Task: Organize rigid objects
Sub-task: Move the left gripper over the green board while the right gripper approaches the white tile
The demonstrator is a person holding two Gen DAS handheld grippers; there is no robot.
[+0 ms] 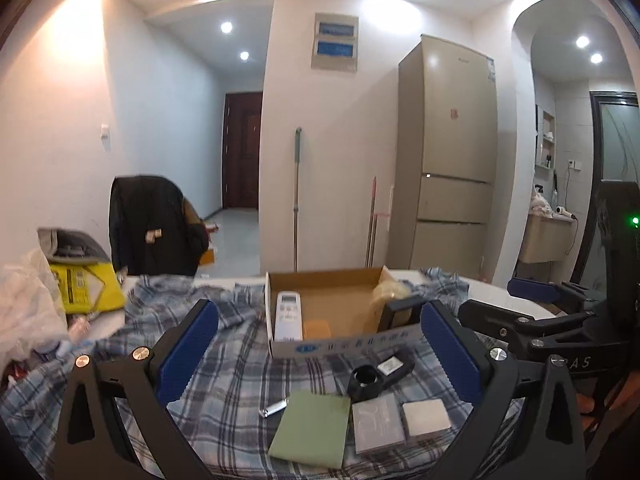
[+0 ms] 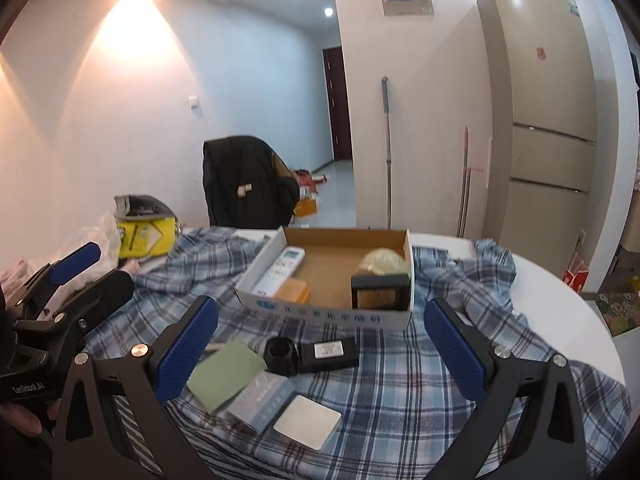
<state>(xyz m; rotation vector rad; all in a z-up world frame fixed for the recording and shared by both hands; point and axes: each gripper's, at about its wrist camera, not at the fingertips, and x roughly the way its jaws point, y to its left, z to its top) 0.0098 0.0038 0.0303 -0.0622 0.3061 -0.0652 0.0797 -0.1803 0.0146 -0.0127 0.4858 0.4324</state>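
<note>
Left gripper (image 1: 316,344): black frame with blue ribbed fingers (image 1: 187,350) spread wide, nothing between the pads; it hangs over the loose items in front of the box.
Right gripper (image 2: 320,344): same build, blue fingers (image 2: 454,354) spread wide and empty, hovering above the cloth just right of the loose items.
White square tile (image 2: 307,422): nearest item, flat on the cloth, touching the grey box.
Grey rectangular cardboard box (image 2: 262,402): flat, between the white tile and the green card.
Pale green flat card (image 1: 311,424): lies on the cloth to the left of the grey box.
Small silver metal stick (image 1: 274,407): just beside the green card's left edge.
Black device with a round cup end and a white label (image 2: 312,354): lies just behind the flat items, near the box front.
Blue-and-white plaid cloth (image 2: 400,380): rumpled, covers most of the surface.
Open shallow cardboard box with white printed sides (image 2: 328,314): stands on the cloth behind the loose items.
Box contents: white remote control (image 2: 282,270) along the left wall, orange flat block (image 2: 294,290) at the front beside it, black-framed square object (image 2: 380,292) in the front right corner, pale yellow lump (image 2: 382,262) behind that.
White round surface (image 2: 560,300): bare rim shows at the right.
Yellow package (image 2: 146,236): far left, beside white plastic bags.
Dark jacket over a chair (image 2: 244,184): behind the surface.
Beige refrigerator (image 2: 548,120): against the far wall at right.
</note>
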